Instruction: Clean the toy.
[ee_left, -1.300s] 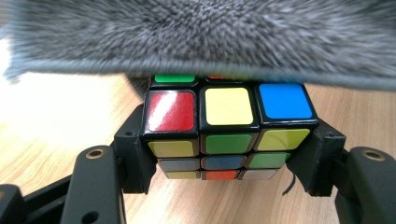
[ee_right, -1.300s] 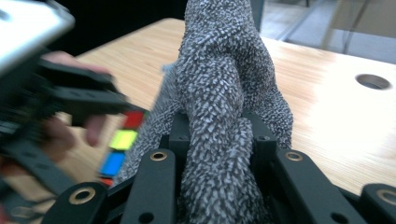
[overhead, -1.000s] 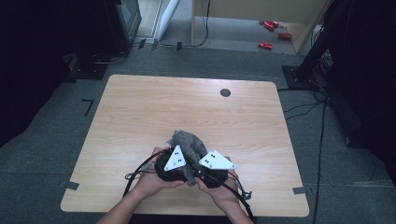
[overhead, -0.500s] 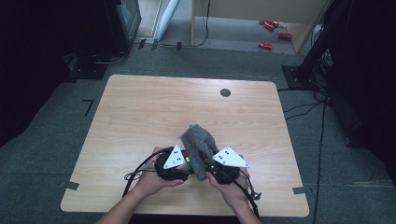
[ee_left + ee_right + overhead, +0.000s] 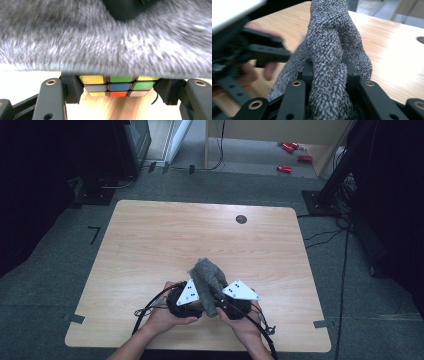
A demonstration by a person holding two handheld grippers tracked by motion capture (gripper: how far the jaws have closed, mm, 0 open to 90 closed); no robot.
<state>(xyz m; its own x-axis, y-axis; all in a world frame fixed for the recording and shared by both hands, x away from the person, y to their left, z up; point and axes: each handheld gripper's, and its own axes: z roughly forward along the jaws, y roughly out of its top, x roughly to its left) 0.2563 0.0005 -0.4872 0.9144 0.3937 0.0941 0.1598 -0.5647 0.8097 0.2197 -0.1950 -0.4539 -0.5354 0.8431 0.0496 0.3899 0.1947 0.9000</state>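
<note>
A person's hands hold both grippers close together near the front edge of the wooden table (image 5: 175,235). My left gripper (image 5: 117,90) is shut on a multicoloured puzzle cube (image 5: 117,86), pinched between its black jaws. A grey knitted cloth (image 5: 100,42) hangs over the cube and hides its top. My right gripper (image 5: 328,72) is shut on a twisted band of that grey cloth (image 5: 329,47), which rises away from the jaws. In the high view the cloth (image 5: 206,274) stands up between the left gripper (image 5: 196,299) and the right gripper (image 5: 224,301).
A round dark cable hole (image 5: 241,219) sits near the table's far edge. Black cables (image 5: 150,302) trail from the grippers toward the front edge. Red items (image 5: 290,147) lie on the floor beyond the table. Dark equipment stands at both sides.
The grey cloth has gone from a bunched heap to a longer band stretched up between the grippers. The right gripper has shifted slightly right; the left has stayed put.
</note>
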